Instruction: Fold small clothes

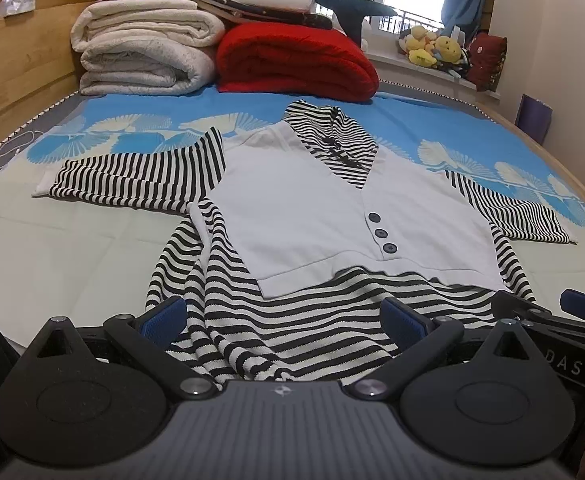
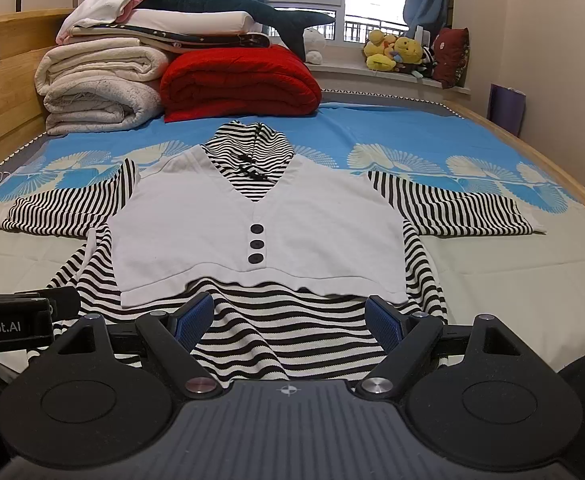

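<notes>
A small striped top with a white vest front (image 1: 332, 208) (image 2: 248, 228) lies face up on the bed, sleeves spread to both sides, three dark buttons (image 1: 380, 233) (image 2: 255, 243) down its middle. Its black-and-white striped hem (image 1: 284, 328) (image 2: 288, 328) is rumpled at the near edge. My left gripper (image 1: 284, 320) stands open over the hem's left part, blue pads wide apart. My right gripper (image 2: 288, 322) is open over the hem's middle. Each gripper shows at the other view's edge: the right gripper (image 1: 584, 306), the left gripper (image 2: 8, 316).
A blue and cream bedsheet (image 1: 92, 240) (image 2: 472, 280) covers the bed. Folded white blankets (image 1: 140, 48) (image 2: 96, 80) and a red quilt (image 1: 292, 62) (image 2: 240, 80) are stacked at the far end. A wooden headboard (image 1: 16, 52) runs along the left. Plush toys (image 2: 396, 54) sit on the windowsill.
</notes>
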Available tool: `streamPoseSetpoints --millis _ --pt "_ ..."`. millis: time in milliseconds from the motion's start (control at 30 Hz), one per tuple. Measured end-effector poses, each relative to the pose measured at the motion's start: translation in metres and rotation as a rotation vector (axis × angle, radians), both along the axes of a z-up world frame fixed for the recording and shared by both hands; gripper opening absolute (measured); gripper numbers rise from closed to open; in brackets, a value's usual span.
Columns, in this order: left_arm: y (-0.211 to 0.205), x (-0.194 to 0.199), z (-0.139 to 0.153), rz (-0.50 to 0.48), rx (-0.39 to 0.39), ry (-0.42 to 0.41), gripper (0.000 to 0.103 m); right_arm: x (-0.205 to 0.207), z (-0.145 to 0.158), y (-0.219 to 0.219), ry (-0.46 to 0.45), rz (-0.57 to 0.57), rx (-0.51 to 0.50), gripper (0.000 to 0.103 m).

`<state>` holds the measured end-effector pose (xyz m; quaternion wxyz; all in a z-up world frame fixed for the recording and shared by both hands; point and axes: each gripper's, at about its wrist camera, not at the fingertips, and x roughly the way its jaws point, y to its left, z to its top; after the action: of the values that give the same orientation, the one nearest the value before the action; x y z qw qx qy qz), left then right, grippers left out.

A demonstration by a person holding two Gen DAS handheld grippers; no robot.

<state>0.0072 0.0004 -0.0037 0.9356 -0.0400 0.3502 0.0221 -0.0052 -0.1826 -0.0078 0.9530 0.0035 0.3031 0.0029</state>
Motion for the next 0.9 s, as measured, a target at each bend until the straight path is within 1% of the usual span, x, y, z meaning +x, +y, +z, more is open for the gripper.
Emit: streamPoseSetpoints --millis 500,900 --pt "0.0009 -0.0002 -0.0019 0.004 -0.003 0.001 0.103 0.0000 -0.0002 -0.0003 -0.001 0.001 -0.001 0.084" --pt "0.0082 0.0068 -0.0011 0.034 -0.014 0.015 0.103 0.0003 0.0008 -0.0007 -0.010 -0.008 0.001 0.083"
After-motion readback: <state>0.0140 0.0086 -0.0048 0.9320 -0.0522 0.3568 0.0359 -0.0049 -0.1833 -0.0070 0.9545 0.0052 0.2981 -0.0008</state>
